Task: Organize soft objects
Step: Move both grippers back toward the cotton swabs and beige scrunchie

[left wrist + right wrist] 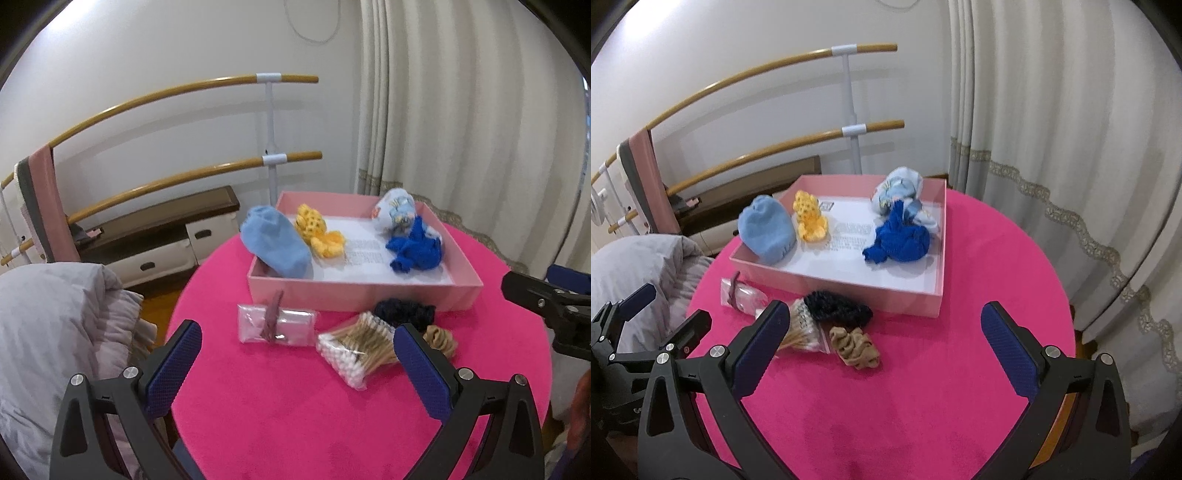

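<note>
Both grippers wide open, nothing held. Left gripper [297,354] hovering over the near edge of the pink table [280,417], right gripper [884,339] likewise on its side.

Closest soft bits, not yet boxed: tan scrunchie [855,349] lying loose on the cloth, dark scrunchie [838,308] just behind it, touching the bag of cotton swabs [356,349]. Clear packet [275,325] off to the left of those, probably not soft stuff, so best left alone.

Tan one looks like the easy next grab for the right side. Worth coming straight down, straddling the bunched middle, pinching fabric only and not the tablecloth pile. Slow close, since squishy things slip out sideways. Dark one trickier: leaning on the swab bag, so easy to drag the bag along.

Further back, pink box [849,286] already holding a light blue sock [768,230], yellow knit thing [810,218], blue cloth [899,243] and a patterned bundle [897,192]. Plenty of bare floor in the middle for a drop.
</note>
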{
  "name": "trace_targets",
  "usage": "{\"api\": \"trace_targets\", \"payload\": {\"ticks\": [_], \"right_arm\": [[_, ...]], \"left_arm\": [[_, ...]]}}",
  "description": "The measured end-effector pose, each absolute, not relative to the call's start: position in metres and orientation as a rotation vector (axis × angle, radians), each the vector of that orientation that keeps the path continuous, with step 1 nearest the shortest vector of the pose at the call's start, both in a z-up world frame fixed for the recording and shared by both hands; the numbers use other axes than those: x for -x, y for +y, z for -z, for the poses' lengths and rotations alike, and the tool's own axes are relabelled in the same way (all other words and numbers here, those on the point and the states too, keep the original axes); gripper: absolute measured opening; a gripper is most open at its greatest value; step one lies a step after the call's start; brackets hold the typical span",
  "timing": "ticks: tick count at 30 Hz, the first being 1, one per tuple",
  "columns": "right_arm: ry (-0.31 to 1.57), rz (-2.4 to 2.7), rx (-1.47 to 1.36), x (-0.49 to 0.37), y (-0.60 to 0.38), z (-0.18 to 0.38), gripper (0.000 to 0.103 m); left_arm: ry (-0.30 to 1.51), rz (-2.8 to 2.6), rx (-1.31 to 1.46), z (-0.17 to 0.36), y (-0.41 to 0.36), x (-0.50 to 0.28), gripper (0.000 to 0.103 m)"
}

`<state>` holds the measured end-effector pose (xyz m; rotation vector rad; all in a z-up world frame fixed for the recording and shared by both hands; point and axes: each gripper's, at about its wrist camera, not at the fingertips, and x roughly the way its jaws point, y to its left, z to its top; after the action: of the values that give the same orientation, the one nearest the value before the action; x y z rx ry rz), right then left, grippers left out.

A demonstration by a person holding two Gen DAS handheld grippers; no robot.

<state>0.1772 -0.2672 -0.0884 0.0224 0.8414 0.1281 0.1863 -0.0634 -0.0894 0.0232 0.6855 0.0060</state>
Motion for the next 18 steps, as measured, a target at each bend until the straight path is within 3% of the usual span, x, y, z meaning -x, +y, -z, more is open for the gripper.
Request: {"api": "trace_targets", "payload": {"ticks": [18], "right_arm": [[1.001, -0.169, -0.004, -0.195, -0.272, 0.151, 0.100]], "left_arm": [[0.876, 0.030, 0.032, 0.155, -0.073, -0.264, 0.103]]}}
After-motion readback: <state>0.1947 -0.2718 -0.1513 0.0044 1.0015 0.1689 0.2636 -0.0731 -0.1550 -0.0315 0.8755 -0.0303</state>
